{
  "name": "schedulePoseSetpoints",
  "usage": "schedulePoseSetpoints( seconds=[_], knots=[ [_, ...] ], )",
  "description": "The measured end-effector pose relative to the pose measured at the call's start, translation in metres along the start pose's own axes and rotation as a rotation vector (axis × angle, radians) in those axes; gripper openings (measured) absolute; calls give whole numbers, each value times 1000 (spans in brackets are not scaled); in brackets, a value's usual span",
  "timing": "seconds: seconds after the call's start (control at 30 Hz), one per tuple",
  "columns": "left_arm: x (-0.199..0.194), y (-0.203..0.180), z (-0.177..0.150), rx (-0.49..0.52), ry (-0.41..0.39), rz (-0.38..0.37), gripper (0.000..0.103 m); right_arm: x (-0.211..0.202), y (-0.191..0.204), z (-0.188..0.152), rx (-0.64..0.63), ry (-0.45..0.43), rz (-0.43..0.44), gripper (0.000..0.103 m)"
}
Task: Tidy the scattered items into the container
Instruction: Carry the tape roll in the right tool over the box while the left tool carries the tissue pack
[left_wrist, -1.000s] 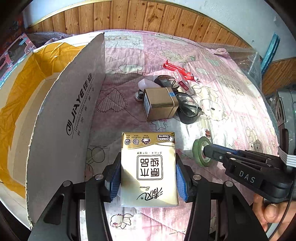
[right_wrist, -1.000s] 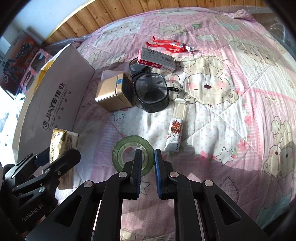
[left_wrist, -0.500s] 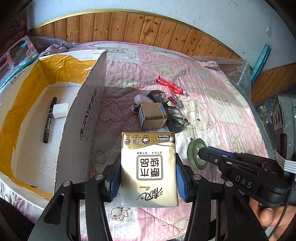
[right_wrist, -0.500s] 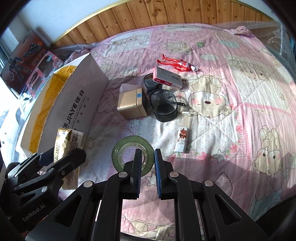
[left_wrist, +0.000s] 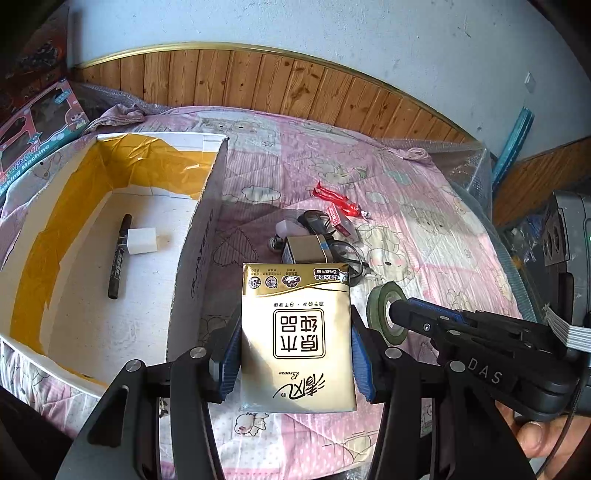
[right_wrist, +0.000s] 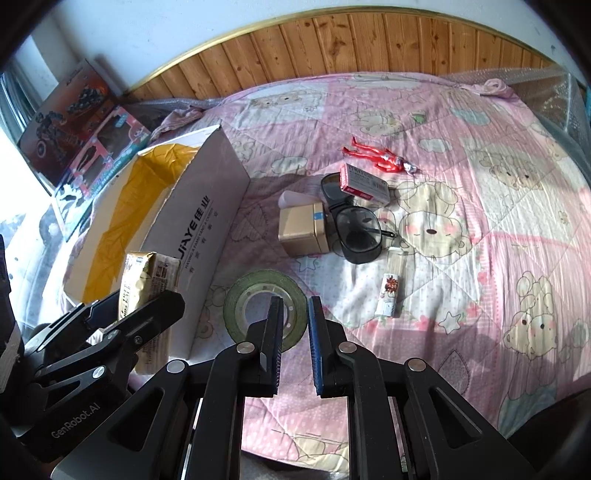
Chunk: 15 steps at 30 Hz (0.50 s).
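Tissue pack: clamped flat between the left tool, raised above the bed just right of the cardboard box wall, likely so it clears the rim before going in.
Tape roll: lifted on the right tool, jaws narrow, one finger through the core and one outside, pinching the ring.
Box contents: black marker and white charger on the floor.
Left on the quilt: gold tin, glasses, red figure, small carton, tube.
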<state>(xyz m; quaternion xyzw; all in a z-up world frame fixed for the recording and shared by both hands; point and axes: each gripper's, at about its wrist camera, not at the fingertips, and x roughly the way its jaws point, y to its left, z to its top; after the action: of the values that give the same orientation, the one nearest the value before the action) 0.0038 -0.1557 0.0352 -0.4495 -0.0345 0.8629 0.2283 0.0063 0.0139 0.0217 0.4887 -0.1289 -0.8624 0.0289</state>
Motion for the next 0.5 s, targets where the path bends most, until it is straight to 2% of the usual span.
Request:
schedulePoseSetpoints(
  seconds=[0.5],
  knots=[
    [-29,33,7,-54,-53,18,52,-10,43,11,-66,-28,46,13]
  ],
)
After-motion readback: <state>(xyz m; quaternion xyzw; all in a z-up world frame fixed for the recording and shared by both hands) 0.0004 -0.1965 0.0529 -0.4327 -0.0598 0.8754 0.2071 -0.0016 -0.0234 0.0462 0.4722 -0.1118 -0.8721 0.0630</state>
